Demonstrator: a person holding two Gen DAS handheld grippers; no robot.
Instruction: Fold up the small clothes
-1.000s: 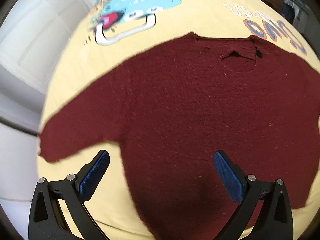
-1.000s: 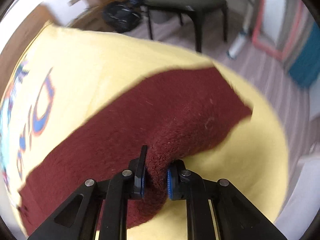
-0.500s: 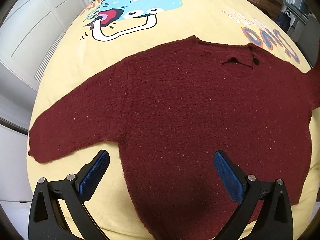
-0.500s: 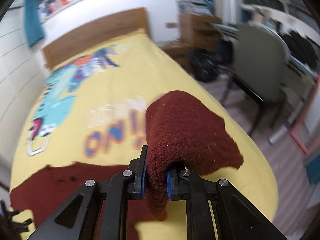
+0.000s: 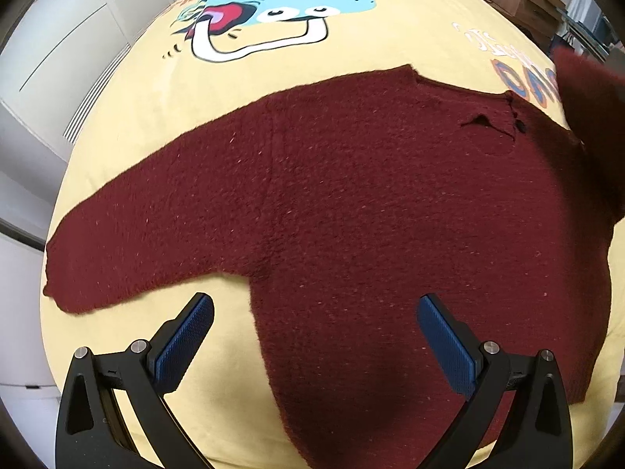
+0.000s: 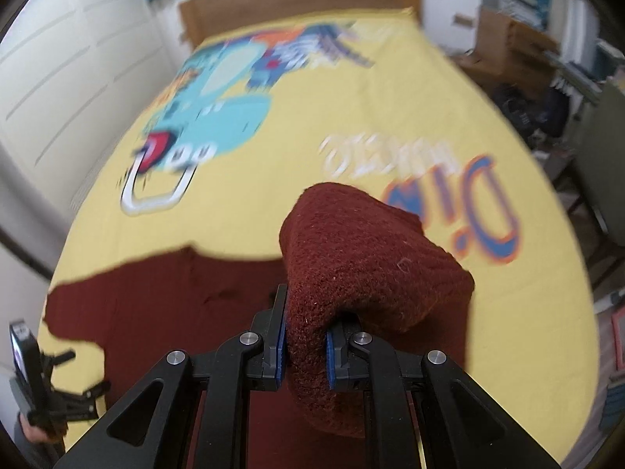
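Note:
A dark red knit sweater [image 5: 371,215] lies flat on a yellow bedspread [image 5: 148,90], neck away from me, its left sleeve [image 5: 129,250] stretched out to the left. My left gripper [image 5: 312,336] is open and empty, hovering above the sweater's lower left edge. My right gripper [image 6: 306,346] is shut on the sweater's right sleeve [image 6: 367,265] and holds it lifted above the sweater's body [image 6: 164,312]. The lifted sleeve also shows at the right edge of the left wrist view [image 5: 586,109].
The bedspread carries a blue cartoon print [image 6: 218,117] and lettering [image 6: 480,195]. A wooden headboard [image 6: 297,4] stands at the far end. White panelled doors [image 5: 58,58] run along the left. A chair and clutter [image 6: 554,90] stand to the right of the bed.
My right gripper has carried the right sleeve up and leftward over the sweater's body. My left gripper has drifted slightly, staying open above the lower left edge.

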